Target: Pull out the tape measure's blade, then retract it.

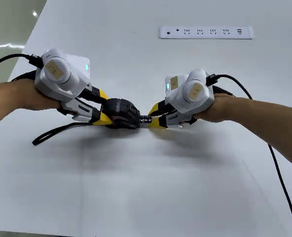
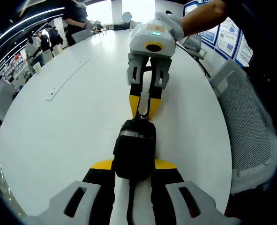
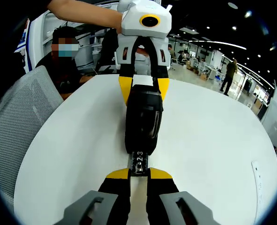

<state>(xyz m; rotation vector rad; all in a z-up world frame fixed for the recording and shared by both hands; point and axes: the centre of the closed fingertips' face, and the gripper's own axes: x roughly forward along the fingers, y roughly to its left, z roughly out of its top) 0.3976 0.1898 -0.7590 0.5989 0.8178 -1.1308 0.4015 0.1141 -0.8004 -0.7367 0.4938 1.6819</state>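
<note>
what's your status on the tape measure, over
Left gripper shut on tape measure case. Right gripper shut on blade, short stretch out. Nothing in the way; power strip well clear.

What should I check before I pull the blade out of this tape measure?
1. Body hold: left gripper shut on the tape measure case: ok.
2. Tip hold: right gripper shut on the blade, by the 2 and 3 marks: ok.
3. Line-up: the grippers face each other, with the blade straight between them: ok.
4. Blade pulled out: not ok, only a short stretch shows.
5. Pull path: power strip lies far back on the table, away from both grippers: ok.
6. Blade lock released: cannot tell.
</note>
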